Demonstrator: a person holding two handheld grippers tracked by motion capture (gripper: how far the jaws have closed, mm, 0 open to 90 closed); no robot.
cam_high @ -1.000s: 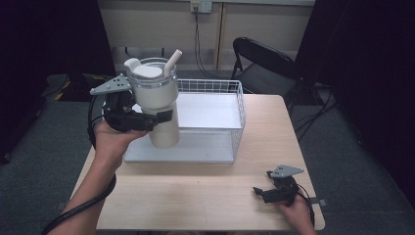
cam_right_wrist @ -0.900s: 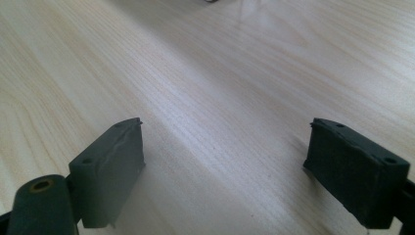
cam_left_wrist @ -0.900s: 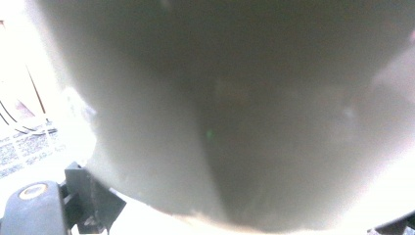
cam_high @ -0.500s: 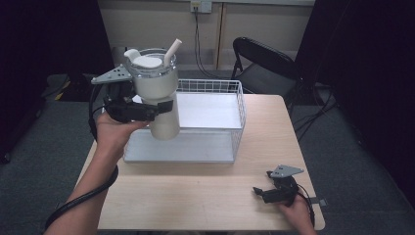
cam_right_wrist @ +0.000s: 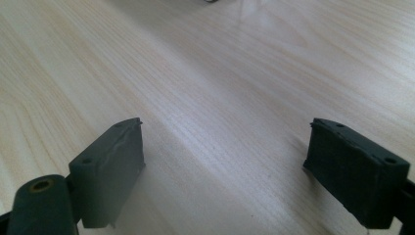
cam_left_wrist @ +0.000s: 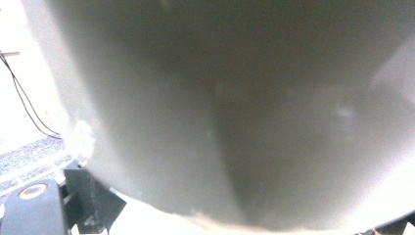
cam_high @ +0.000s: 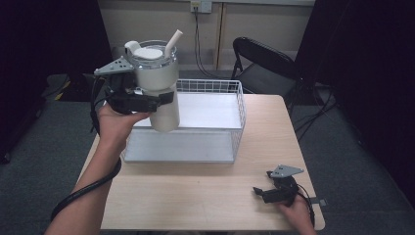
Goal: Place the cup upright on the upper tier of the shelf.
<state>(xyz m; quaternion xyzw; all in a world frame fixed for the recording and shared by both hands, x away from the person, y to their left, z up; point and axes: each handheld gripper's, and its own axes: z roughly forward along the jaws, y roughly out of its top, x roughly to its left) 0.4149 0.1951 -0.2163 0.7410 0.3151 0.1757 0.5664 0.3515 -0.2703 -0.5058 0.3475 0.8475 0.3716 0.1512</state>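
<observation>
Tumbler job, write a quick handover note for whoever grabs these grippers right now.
Left gripper: shut on the tumbler, holding it upright in the air above the basket's left end.
Right gripper: open, holding nothing, low over the table at its near right corner.
Done: tumbler gripped and off the table, lid and straw on.
Left: probably set it down, likely in the basket or on the table beside it; which one cannot be told. Lower it level, then release.
</observation>
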